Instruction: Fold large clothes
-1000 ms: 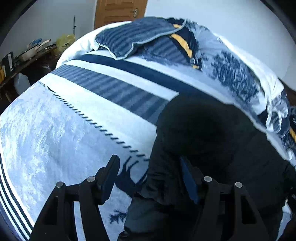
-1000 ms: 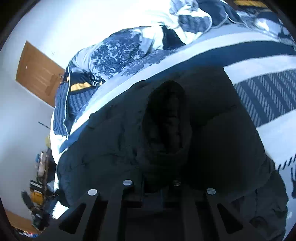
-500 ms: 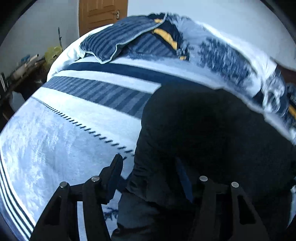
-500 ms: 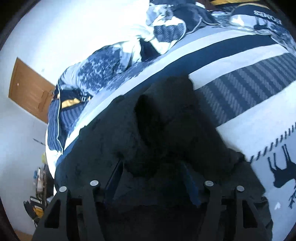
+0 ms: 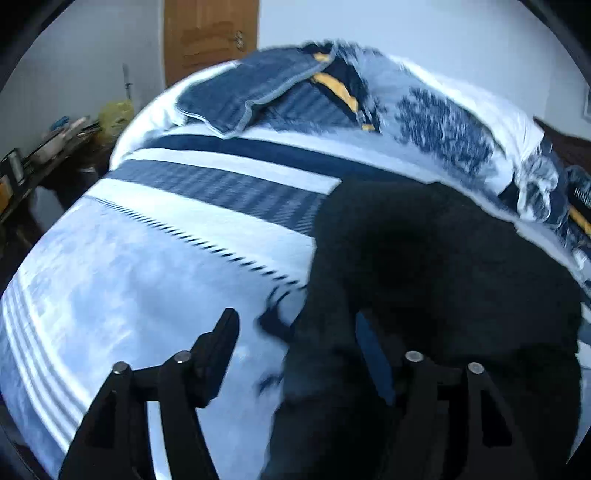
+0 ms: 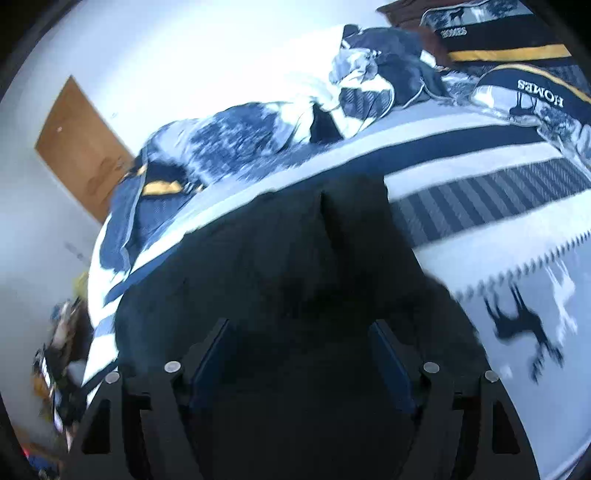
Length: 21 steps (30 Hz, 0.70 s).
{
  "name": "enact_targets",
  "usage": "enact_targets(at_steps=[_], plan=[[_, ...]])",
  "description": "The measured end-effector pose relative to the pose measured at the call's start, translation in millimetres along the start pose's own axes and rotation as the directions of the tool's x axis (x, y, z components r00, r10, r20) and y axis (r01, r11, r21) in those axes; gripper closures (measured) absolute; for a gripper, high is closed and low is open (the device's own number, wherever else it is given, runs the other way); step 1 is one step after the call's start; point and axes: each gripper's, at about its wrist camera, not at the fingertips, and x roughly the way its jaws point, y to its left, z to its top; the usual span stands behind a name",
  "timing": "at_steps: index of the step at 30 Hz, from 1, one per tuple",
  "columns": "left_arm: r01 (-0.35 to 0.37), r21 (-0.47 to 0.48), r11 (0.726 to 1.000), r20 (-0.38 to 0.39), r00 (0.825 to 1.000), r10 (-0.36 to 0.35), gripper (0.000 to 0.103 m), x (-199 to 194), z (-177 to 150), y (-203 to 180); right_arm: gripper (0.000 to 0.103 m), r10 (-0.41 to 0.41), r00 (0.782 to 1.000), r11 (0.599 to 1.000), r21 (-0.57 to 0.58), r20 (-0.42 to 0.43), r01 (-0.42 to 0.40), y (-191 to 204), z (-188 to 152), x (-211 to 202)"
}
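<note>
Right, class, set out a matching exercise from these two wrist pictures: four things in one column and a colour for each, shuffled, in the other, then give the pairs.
Things:
1. coat
2. door
3. horse figure on the bedspread
4. band on the HOMES pillow

Colours:
A. yellow
B. dark blue
C. black
D. brown wood

Pairs: 1-C, 2-D, 3-B, 4-A
</note>
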Motion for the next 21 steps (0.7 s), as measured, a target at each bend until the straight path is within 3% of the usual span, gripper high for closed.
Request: enact_targets(at_steps=[6,8,9,10,13,15,19,21], plan=[[-0.022,-0.031,0.999,0.049,0.999,0.023,0.012,-108,-80,34,0.022,0.050,0.999,0.996,0.077,-0.009,-0.049,-48,-96,-57],[-0.003,-0.042,0.999,0.029,1.000,0.005,0.012,-130,-119,39,0.022,0.014,1.000,0.996,0.092,-0.025,-0.012,-60,-122,-63],[-0.020,-0.039,0.999,0.023,1.000,0.021,0.012,-136,-139,40,0.022,-0.050,0.996,0.994,0.090,-0.070,0.056,-64,-131,-63],[-0.037,-0.023,0.999,0.028,0.999,0.038,0.012,-141,-153,40,0.022,-0.083,0.993,0.991,0.093,-0.080,0.091,-67,-133,-65],[-0.049,0.056,0.997,0.016,0.999,0.048,0.012,-147,-179,29,0.022,-0.043,0.999,0.995,0.086,-0.015,0.044,-68,-133,-84],[-0.037,0.117,0.992,0.032,0.999,0.033,0.012,-155,-182,19,0.022,-0.094,0.996,0.995,0.041,-0.001,0.094,-65,-136,-92],[-0.136,0.198,0.971,0.083,0.989,0.121,0.012,-166,-195,12,0.022,-0.233,0.972,0.972,-0.024,0.040,0.234,-71,-145,-115],[-0.140,0.218,0.966,0.047,0.990,0.133,0.012,-160,-198,9,0.022,-0.207,0.978,0.978,-0.010,0.012,0.207,-82,-147,-120]])
